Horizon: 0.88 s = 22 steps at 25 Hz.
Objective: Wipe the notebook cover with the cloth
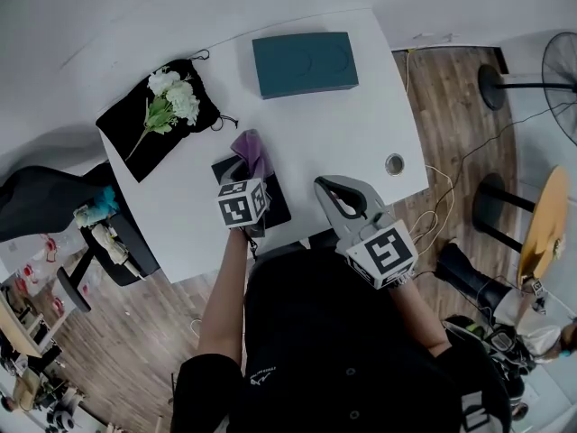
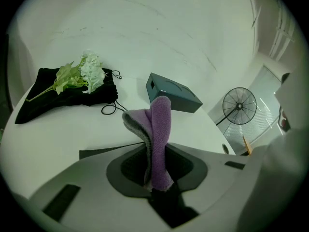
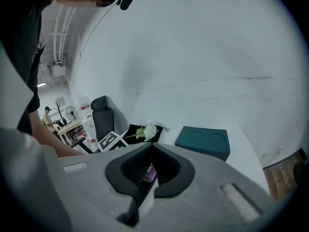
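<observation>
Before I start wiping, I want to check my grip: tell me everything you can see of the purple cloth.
The cloth is purple with a grey underside, soft and fleecy-looking, folded into a loose bunch. The left hand-held gripper is clamped on its lower end, so the rest stands up beyond the jaws, curling over. It is held above the black notebook on the white table.

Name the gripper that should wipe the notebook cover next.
Left. The left gripper is shut on the purple cloth and sits right over the black notebook. The right gripper is shut and empty, off to the notebook's side.
</observation>
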Each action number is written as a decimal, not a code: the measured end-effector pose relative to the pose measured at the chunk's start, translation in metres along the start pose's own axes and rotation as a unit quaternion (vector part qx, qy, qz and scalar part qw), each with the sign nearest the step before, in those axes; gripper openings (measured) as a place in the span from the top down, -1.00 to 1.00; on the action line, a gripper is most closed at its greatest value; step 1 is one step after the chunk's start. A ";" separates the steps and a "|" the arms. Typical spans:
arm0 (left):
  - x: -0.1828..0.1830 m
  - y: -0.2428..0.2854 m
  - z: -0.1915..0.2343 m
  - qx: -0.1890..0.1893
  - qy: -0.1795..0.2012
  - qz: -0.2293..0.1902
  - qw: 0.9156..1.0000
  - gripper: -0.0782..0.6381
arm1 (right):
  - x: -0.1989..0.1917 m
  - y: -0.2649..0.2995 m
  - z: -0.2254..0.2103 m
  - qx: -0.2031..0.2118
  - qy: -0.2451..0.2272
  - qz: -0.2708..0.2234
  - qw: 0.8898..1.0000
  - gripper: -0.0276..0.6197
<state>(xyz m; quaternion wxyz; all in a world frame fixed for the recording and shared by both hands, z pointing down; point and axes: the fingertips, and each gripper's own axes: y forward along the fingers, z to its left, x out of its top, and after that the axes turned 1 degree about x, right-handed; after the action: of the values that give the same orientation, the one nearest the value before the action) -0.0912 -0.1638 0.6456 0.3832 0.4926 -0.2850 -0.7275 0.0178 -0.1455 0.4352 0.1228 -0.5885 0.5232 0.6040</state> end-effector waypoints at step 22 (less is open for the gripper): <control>-0.002 -0.001 0.018 0.038 0.043 0.000 0.998 0.53 | 0.001 0.006 0.007 0.007 -0.014 0.008 1.000 0.90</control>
<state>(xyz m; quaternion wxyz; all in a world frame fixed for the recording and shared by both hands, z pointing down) -0.1082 -0.1607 0.6522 0.3762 0.5375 -0.2960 -0.6942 0.0091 -0.1430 0.4358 0.1290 -0.5751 0.5304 0.6093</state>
